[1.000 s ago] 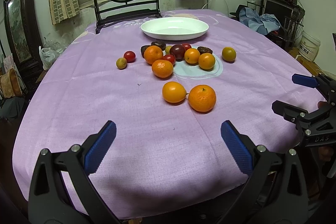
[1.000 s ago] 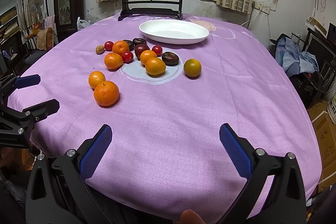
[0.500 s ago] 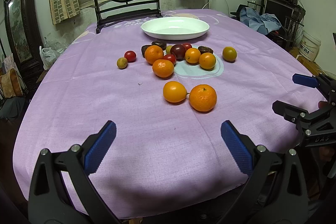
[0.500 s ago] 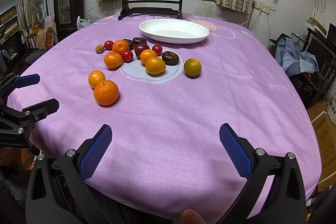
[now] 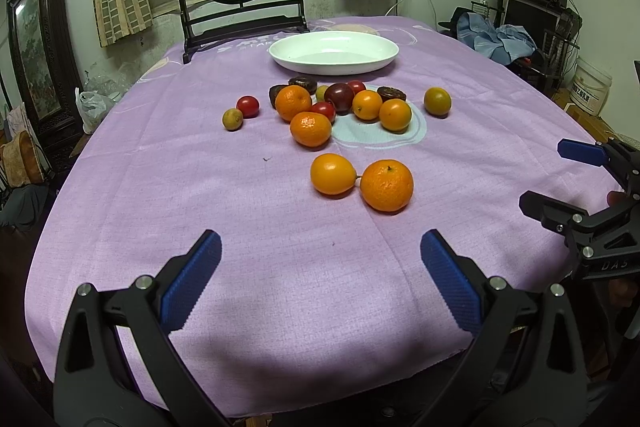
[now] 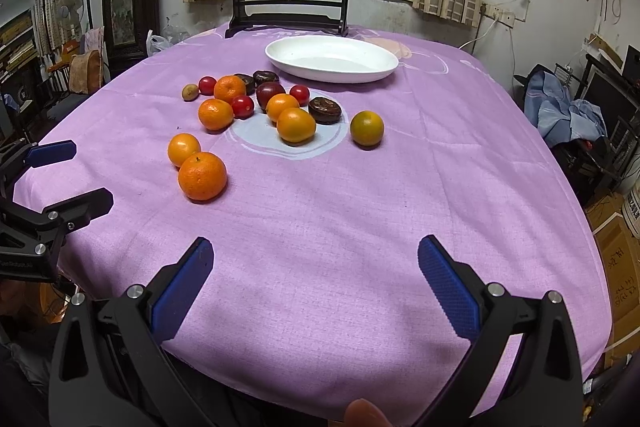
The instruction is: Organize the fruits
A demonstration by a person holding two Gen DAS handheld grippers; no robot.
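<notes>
1. Purple tablecloth covers the table, white dish at the far end.
2. Your left gripper and right gripper both hang spread wide, holding nothing.
3. The fruits sit loose well ahead of both jaws, nearest orange just past the left ones.

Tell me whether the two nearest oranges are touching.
Cannot tell: the smooth orange and dimpled orange show no clear gap in the left wrist view, and they overlap in the right.
</notes>
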